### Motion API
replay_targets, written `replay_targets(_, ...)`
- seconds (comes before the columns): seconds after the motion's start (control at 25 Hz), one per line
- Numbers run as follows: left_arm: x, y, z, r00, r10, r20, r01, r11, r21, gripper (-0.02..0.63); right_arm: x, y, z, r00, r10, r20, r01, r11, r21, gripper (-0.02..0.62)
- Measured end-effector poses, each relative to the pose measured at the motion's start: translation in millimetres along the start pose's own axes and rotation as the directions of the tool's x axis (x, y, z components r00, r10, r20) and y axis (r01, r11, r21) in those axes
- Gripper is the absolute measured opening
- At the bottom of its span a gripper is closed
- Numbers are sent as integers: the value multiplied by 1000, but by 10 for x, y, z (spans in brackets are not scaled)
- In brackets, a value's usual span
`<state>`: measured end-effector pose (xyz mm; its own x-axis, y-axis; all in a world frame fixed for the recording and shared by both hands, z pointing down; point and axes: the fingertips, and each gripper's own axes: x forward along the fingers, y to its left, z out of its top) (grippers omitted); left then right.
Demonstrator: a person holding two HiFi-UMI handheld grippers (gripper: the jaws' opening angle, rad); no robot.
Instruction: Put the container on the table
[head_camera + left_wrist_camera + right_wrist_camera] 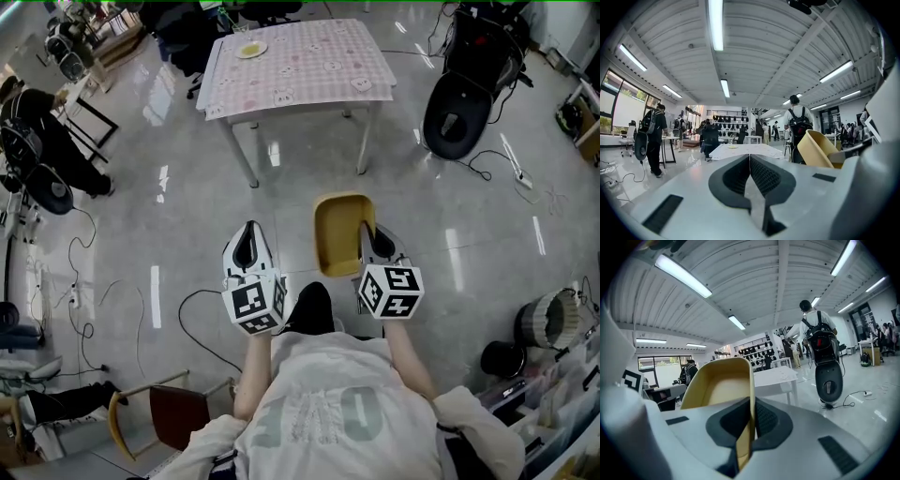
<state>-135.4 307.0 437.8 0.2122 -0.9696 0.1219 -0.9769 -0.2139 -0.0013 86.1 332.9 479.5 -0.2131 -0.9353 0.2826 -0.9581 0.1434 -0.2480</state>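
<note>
Container (339, 232), yellow, hangs over the floor (187, 234), well short of the surface (309, 70). Your right claw (378, 242) is clamped on its side wall; your left claw (247, 244) is closed, empty.

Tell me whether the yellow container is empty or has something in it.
Empty. The head view looks down into the yellow container and shows only its bare inside; the right gripper view agrees.
</note>
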Motion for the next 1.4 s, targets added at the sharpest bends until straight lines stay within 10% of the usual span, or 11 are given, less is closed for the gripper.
replay_targets(0.92, 4231, 466, 665, 988, -147, 48, 147, 989, 3, 28, 3514, -825, 1492, 996, -86, 24, 85, 994, 69, 31)
replay_targets(1.4, 5592, 1114, 994, 993, -79, 85, 83, 996, -46, 28, 5160, -873, 1931, 999, -52, -3, 52, 996, 74, 31)
